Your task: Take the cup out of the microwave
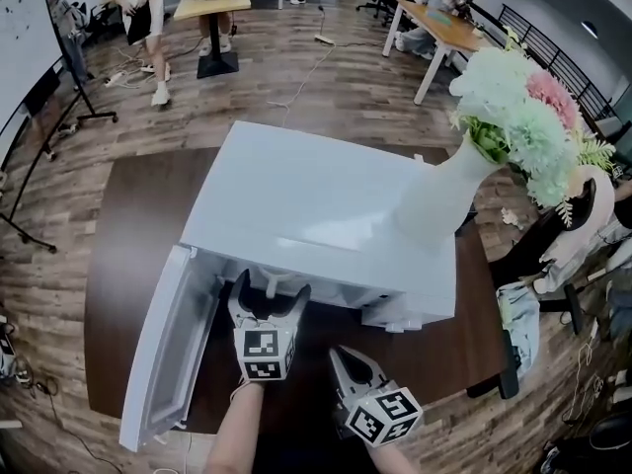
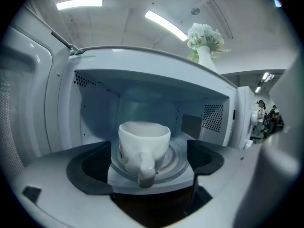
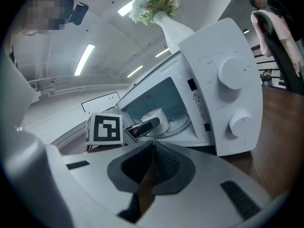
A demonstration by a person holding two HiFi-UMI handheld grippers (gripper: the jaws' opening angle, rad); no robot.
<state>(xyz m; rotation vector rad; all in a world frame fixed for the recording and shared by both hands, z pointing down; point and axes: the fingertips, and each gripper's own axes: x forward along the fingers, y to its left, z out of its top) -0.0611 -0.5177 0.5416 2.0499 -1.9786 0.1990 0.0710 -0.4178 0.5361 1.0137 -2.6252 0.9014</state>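
- We are holding the left gripper at the mouth of the microwave, its 2 jaws standing spread wide with nothing pinched.
- The cup is sitting upright on the glass turntable inside the cavity, its handle pointing out toward the left gripper.
- In the left gripper view, the cup is showing in the gap between the spread jaws; the pads are not pressing on it.
- We are keeping the right gripper outside, just to the right of the left one and nearer to us, its jaws pressed together and empty.
- The door is hanging fully open at the left of the microwave.
- The right gripper view is showing the 2 knobs on the front panel, one above the other, at the right of the cavity.
- A white vase of flowers is standing on top of the microwave, toward its right side.
- The microwave is resting on a dark brown table.
- People are standing and sitting near other tables far across the room.
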